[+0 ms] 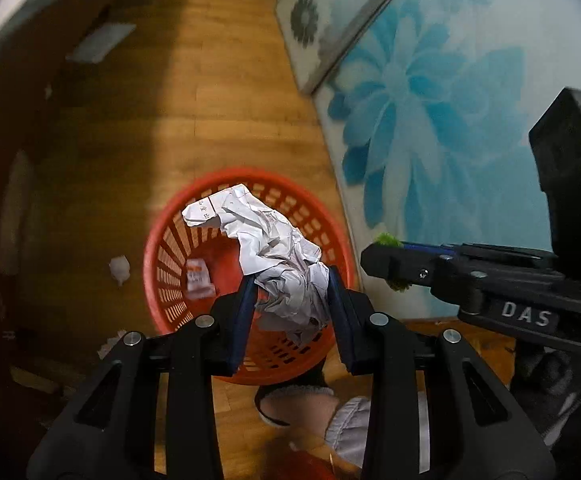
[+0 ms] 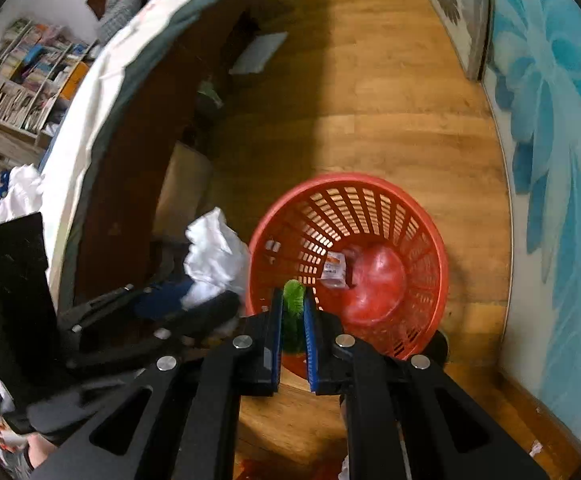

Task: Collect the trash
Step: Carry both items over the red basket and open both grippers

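Note:
A red slotted basket [image 1: 170, 256] [image 2: 422, 232] stands on the wooden floor, with a small white and orange packet [image 1: 199, 278] [image 2: 335, 270] lying in its bottom. My left gripper [image 1: 293, 280] is shut on a crumpled white paper [image 1: 266, 236] and holds it above the basket's opening. My right gripper [image 2: 293, 300] is shut on a green fuzzy piece [image 2: 293, 308] just over the basket's near rim. In the left wrist view the right gripper [image 1: 390, 264] reaches in from the right. In the right wrist view the left gripper with its paper [image 2: 214, 256] shows at the left.
A small white scrap [image 1: 119, 269] lies on the floor left of the basket. A dark wooden bed frame [image 2: 126, 168] runs along the left, a blue flower-print panel [image 1: 450, 128] [image 2: 558, 160] along the right. A white flat object [image 1: 100, 42] [image 2: 256, 54] lies farther off. A foot in a slipper [image 1: 298, 404] is below the basket.

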A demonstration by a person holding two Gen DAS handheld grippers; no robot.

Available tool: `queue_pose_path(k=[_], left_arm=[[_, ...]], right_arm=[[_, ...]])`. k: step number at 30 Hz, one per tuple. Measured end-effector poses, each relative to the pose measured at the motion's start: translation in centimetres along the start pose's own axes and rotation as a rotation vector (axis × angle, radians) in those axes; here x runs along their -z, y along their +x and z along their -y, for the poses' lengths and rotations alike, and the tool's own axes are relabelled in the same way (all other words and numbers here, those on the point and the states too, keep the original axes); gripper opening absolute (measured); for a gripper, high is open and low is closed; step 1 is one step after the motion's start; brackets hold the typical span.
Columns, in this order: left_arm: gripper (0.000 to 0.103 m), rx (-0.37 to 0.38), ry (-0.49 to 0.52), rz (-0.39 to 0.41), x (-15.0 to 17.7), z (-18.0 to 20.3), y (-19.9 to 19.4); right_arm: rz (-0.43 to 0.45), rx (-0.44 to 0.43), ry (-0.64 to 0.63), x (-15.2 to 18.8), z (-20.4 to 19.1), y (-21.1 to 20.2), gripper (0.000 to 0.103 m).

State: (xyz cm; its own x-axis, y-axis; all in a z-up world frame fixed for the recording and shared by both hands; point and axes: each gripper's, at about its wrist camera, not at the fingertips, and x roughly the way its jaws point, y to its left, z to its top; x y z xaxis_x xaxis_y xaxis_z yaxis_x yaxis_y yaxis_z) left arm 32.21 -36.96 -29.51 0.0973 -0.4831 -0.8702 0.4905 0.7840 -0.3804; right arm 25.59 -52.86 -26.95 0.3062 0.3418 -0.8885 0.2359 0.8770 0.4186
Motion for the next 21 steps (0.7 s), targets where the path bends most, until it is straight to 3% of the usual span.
queue_pose_path(k=[5, 8, 9, 10, 11, 13, 14, 16, 21], left_arm=[[0.04, -0.014, -0.009, -0.06, 0.5, -0.1, 2.0], [0.058, 0.008, -0.004, -0.071, 0.8, -0.1, 1.9], [0.066, 0.012, -0.002, -0.073, 0.8, -0.1, 1.8], [0.068, 0.011, -0.005, -0.073, 0.9, -0.1, 1.5], [0.068, 0.012, -0.009, -0.072, 1.0, -0.2, 1.3], [0.068, 0.02, -0.025, -0.064, 1.1, -0.4, 0.6], [0.068, 0.019, -0.031, -0.055, 1.2, -0.5, 0.1], [0.068, 0.019, -0.033, -0.037, 1.4, -0.6, -0.9], [0.068, -0.012, -0.035, 0.106, 2.2, -1.0, -7.8]], right_arm=[[-0.006, -0.007, 0.019, -0.5, 0.1, 0.8, 0.014], [0.001, 0.019, 0.003, -0.5, -0.4, 1.2, 0.016], [0.006, 0.036, 0.009, -0.4, -0.5, 1.1, 0.02], [0.009, 0.042, 0.015, -0.5, -0.3, 1.3, 0.031], [0.015, 0.045, 0.021, -0.5, -0.3, 1.2, 0.036], [0.041, 0.047, 0.018, -0.4, -0.7, 0.6, 0.039], [0.055, 0.054, 0.017, -0.4, -0.8, 0.3, 0.039], [0.087, 0.057, 0.021, -0.2, -1.4, -0.6, 0.051], [0.257, -0.028, -0.035, 0.6, -5.4, -4.8, 0.055]])
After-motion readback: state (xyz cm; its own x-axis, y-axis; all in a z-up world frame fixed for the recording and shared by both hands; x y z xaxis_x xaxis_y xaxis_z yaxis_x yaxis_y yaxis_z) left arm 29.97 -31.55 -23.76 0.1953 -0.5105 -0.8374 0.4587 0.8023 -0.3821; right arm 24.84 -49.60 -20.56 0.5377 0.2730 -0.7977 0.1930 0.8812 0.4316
